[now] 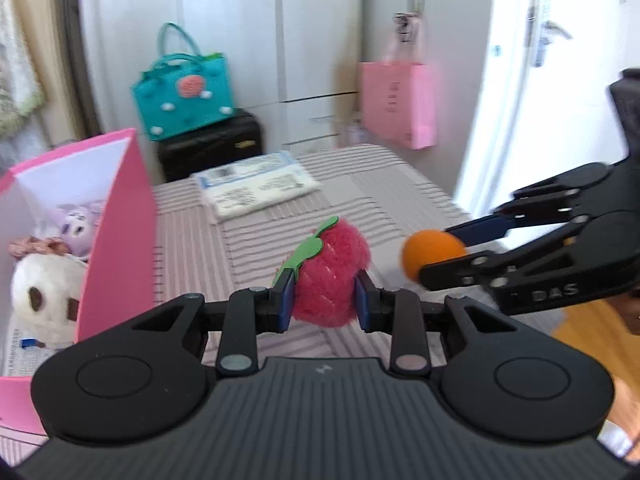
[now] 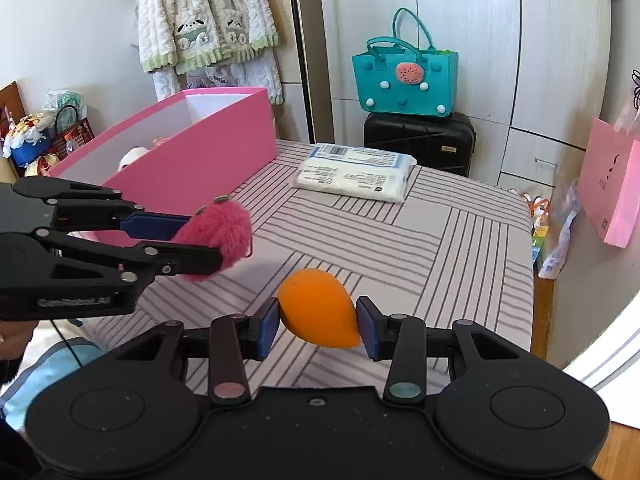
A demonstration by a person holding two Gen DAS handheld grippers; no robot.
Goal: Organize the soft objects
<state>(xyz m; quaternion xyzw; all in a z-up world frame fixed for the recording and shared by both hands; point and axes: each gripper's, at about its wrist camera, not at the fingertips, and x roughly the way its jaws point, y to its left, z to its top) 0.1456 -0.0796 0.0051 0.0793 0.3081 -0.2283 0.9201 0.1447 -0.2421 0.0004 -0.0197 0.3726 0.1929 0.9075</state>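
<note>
A flat white pack of wipes [image 2: 354, 176] lies on the striped bedcover [image 2: 460, 240], well ahead of the fingers. Beyond it stands a black suitcase [image 2: 420, 140] with a teal felt tote [image 2: 404, 82] set on top, both against the pale wardrobe doors [image 2: 480, 20]. Off to the right of the fingers a pink paper bag [image 2: 610, 196] hangs. Up to the left, fluffy white robes [image 2: 204, 16] hang on hangers.

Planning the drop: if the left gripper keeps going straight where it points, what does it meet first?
Probably the striped bed cover, short of the white packet; depth is unclear. The pink box lies off to its left.
</note>
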